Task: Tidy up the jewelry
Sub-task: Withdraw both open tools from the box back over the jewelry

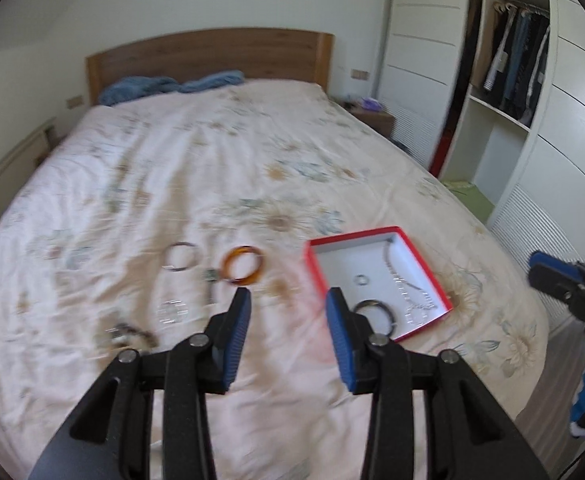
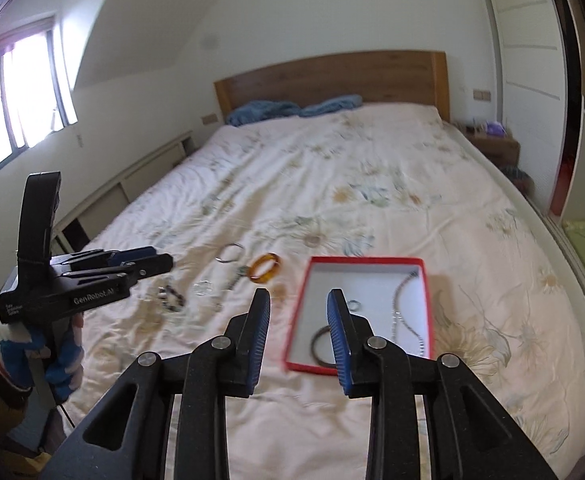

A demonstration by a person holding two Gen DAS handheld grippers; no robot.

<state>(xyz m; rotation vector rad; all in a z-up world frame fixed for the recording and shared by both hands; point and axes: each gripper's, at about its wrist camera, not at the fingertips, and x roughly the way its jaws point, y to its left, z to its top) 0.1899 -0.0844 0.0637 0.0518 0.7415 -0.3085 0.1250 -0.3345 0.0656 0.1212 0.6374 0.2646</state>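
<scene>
A red-rimmed white box (image 1: 312,248) (image 2: 297,322) lies on the bed with a silver chain necklace (image 1: 406,284) (image 2: 397,312), a small ring (image 1: 361,279) (image 2: 354,304) and a dark bangle (image 1: 390,312) (image 2: 316,344) inside. Left of it on the quilt lie an amber bangle (image 1: 242,266) (image 2: 265,268), a thin metal bangle (image 1: 181,257) (image 2: 230,253), a clear bracelet (image 1: 172,310) (image 2: 204,288) and a dark beaded bracelet (image 1: 132,332) (image 2: 172,296). My left gripper (image 1: 288,298) is open and empty above the quilt. My right gripper (image 2: 298,298) is open and empty over the box's left edge.
The floral quilt (image 1: 212,160) covers a bed with a wooden headboard (image 1: 212,54) and blue pillows (image 1: 164,86). A wardrobe with hanging clothes (image 1: 516,64) stands to the right, a nightstand (image 2: 492,144) beside the bed, a window (image 2: 12,92) to the left.
</scene>
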